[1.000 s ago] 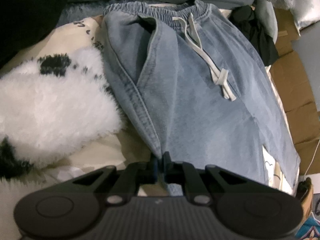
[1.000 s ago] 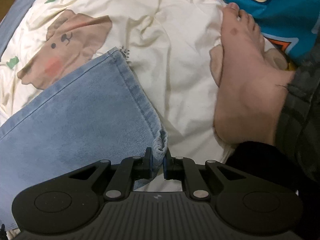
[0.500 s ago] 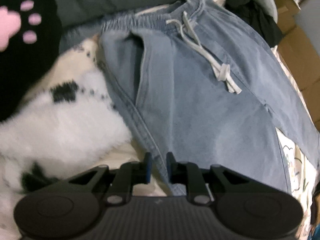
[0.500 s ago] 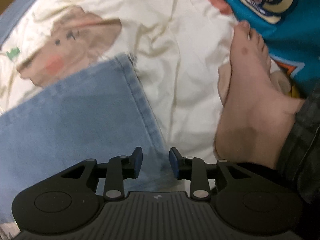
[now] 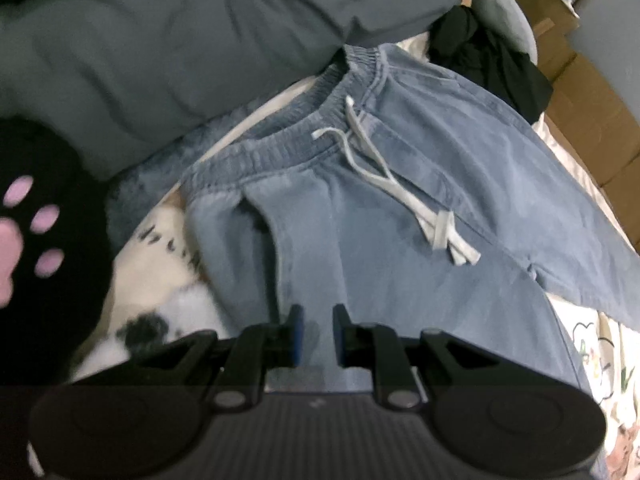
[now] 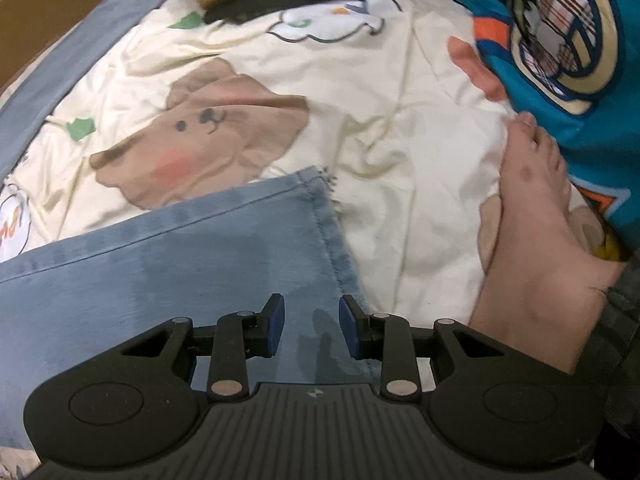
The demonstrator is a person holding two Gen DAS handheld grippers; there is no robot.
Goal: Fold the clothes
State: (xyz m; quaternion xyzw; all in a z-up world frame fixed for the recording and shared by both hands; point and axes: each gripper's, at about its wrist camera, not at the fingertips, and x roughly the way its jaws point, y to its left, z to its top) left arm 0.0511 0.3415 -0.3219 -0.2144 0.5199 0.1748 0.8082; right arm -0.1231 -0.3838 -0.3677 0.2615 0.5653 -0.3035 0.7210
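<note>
The left hand-held gripper (image 5: pixel 317 334) at the bottom centre of its frame has its blue pads slightly parted, holding nothing, over the light blue denim trousers (image 5: pixel 400 248). The trousers lie spread on the bed, filling the middle and right of that frame, their elastic waistband (image 5: pixel 280 136) toward the top and a white drawstring (image 5: pixel 404 196) trailing across the front. A grey-green quilt (image 5: pixel 180 40) fills the upper left, a black cushion with pink paw marks (image 5: pixel 28 220) sits at the left edge, black clothing (image 5: pixel 488 56) lies at the upper right beside cardboard boxes (image 5: pixel 588 120).

The right hand-held gripper (image 6: pixel 311 330) at the bottom centre of its frame stands open wider, empty, over the trouser leg's hemmed end (image 6: pixel 316 216). That leg rests on a cream bedsheet (image 6: pixel 380 100) printed with a brown bear (image 6: pixel 200 136). A bare foot (image 6: pixel 532 220) presses the sheet at the right, next to a blue patterned fabric (image 6: pixel 568 40).
</note>
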